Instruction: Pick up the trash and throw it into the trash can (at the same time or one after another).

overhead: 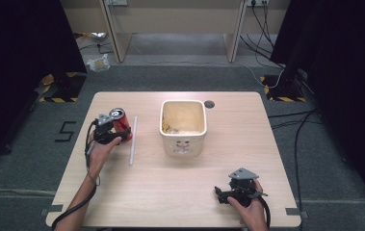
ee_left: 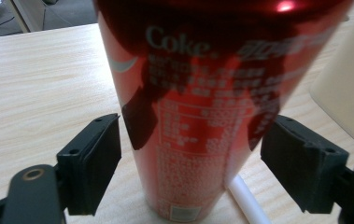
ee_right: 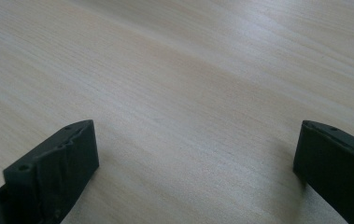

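Red and upright, a cola can [overhead: 121,123] is seen from the high view near the worktop's [overhead: 180,192] left edge, framed by the left gripper [overhead: 117,132]; a white straw [overhead: 133,140] lies beside it, a cream tub [overhead: 183,126] stands mid-table, and the right gripper [overhead: 222,193] is held near the front right corner. In the left gripper view, the can [ee_left: 198,130] is flanked by both jaws, narrow gaps visible. In the right gripper view, the jaws are spread wide over bare wood.

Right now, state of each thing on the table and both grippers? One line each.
Coke can: upright on the table, between the left jaws, gaps both sides.
Straw: lying flat beside the can.
Cream bin: upright, open top, bits of something inside.
Left gripper: open, straddling the can.
Right gripper: open, holding nothing, low over bare wood.
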Motion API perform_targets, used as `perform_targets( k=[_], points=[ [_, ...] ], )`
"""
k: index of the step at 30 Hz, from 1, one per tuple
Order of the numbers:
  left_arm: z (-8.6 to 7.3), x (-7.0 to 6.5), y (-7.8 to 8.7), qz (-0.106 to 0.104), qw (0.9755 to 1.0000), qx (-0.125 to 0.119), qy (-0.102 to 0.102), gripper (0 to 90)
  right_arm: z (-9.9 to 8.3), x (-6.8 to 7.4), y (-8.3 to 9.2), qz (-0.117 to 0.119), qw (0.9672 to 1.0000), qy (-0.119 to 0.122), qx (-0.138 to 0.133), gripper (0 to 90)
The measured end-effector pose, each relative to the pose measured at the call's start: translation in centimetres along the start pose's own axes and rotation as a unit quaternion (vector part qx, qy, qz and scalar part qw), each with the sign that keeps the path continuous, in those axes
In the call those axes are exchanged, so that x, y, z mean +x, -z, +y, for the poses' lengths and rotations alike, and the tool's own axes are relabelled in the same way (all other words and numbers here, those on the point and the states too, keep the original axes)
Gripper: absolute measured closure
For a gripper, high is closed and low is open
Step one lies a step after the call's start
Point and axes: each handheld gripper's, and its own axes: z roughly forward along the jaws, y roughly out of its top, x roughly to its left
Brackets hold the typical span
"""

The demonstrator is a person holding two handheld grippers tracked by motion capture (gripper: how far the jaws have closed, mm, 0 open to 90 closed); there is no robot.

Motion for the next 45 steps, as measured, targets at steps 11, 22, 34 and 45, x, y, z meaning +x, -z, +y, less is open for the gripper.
perform_targets(
  k=[11,22,34,45],
  points=[
    [0.0,0.3,-0.4,-0.004,1.0000,0.000,-0.008,33.6,0.0,0.0,0.0,0.002,1.0000,0.001,0.000,0.3],
    [0.9,-0.4,1.0,-0.011,0.9997,-0.007,-0.021,34.1,0.0,0.1,0.0,0.004,1.0000,0.001,0.002,0.3],
    [2.1,-1.3,3.0,-0.042,0.9987,-0.006,-0.030,34.1,0.0,0.0,0.0,0.004,1.0000,0.003,0.000,0.3],
    [2.9,-2.1,4.3,-0.074,0.9966,-0.006,-0.035,34.1,0.0,0.0,0.0,0.004,1.0000,0.005,0.000,0.3]
  ],
)
